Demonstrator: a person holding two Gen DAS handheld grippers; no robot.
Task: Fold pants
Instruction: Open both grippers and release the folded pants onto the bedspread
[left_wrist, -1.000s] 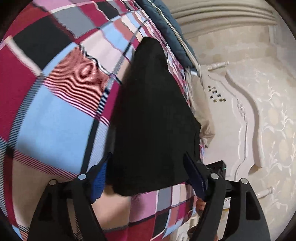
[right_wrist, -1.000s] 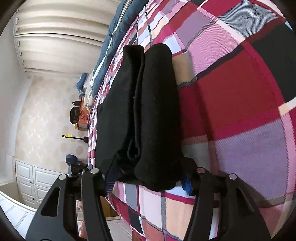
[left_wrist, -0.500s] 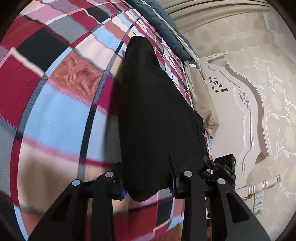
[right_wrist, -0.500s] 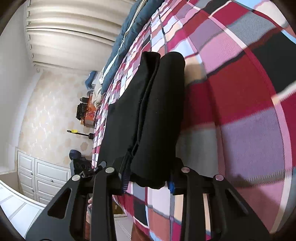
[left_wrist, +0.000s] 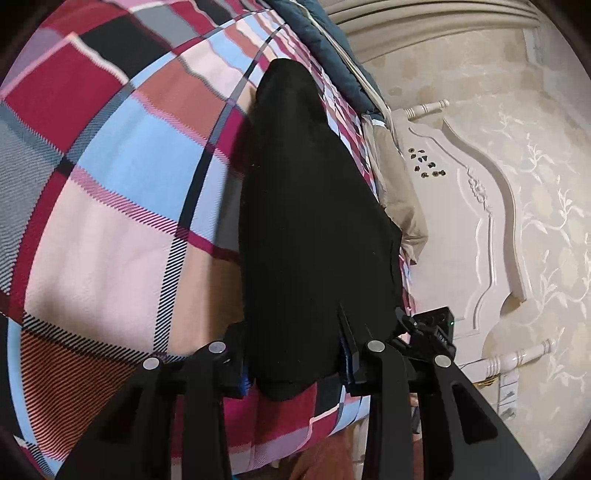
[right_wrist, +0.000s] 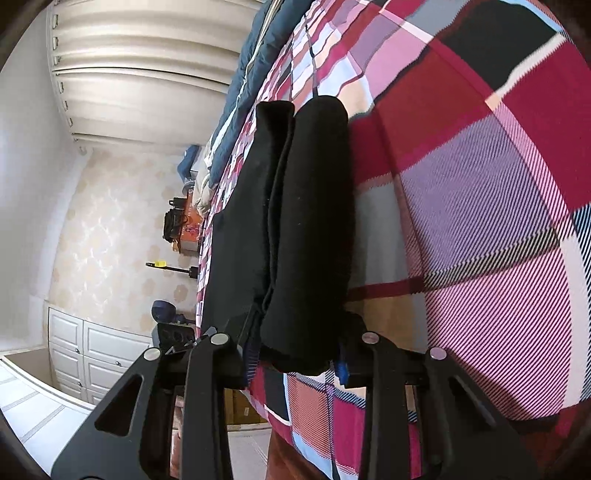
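Setting: a bed under a plaid bedspread of red, pink, blue and black checks, a carved white headboard at one end.
Pants: the black pants, folded into a long narrow bundle, lie on the bedspread near the bed's edge — long axis running straight away from both cameras, far end pointing toward a dark blue quilt across the bed.
Layers: in the right wrist view the pants show as two thick folds side by side, one seam between them.
Left gripper: fingers clamped on the bundle's near end, on the headboard side.
Right gripper: fingers closed on the near end too — cloth pinched between the pads.
Background: white cupboards against a patterned wall.
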